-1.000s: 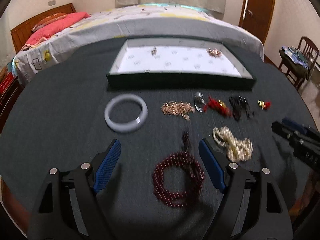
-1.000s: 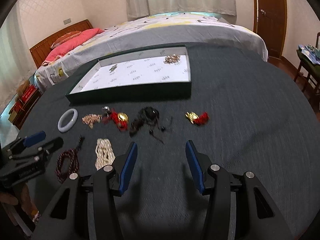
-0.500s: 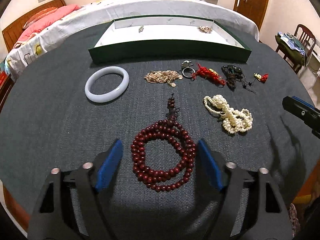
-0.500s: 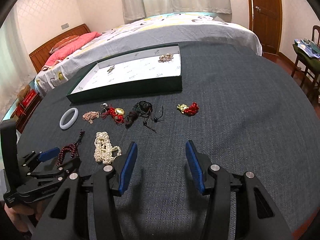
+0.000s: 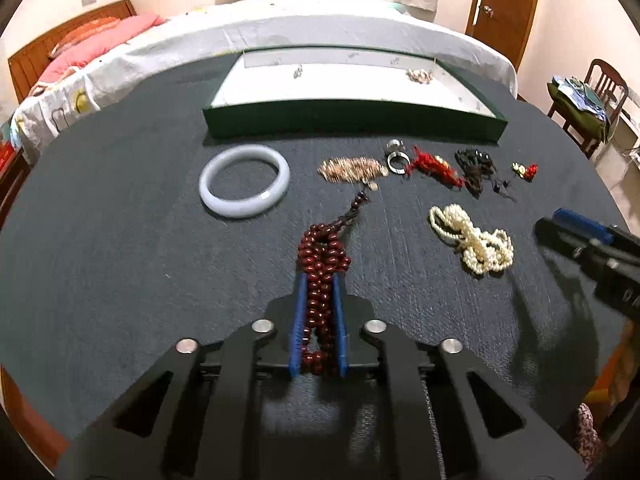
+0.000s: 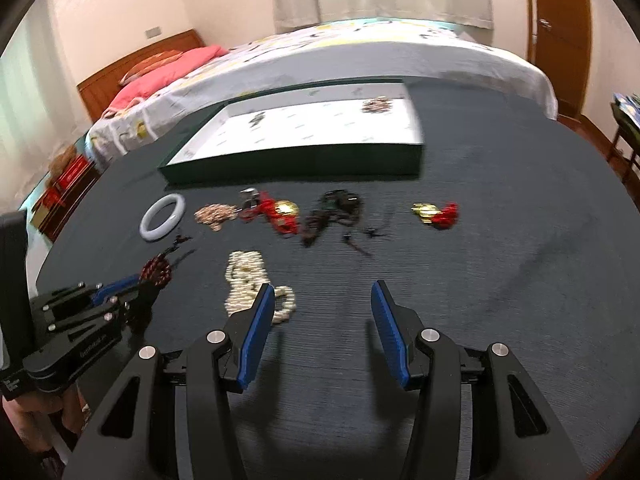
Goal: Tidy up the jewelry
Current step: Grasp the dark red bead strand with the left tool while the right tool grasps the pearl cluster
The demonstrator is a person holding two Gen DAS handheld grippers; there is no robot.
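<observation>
The left gripper (image 5: 319, 280) has its jaws clamped tight on the dark red bead necklace (image 5: 322, 256), bunched up on the worktop (image 5: 120, 240). The right gripper (image 6: 322, 296) hangs half-open and empty beside the pearl strand (image 6: 244, 280).

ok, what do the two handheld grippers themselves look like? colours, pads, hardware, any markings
Both match: the left gripper and right gripper have matte black frames with triangular cut-outs, round silver pivot pins and long blue ribbed pads on the fingers. Seen from the right wrist, the left one carries small pale lettering on its side, too blurred to read. No cables or sleeves show.
</observation>
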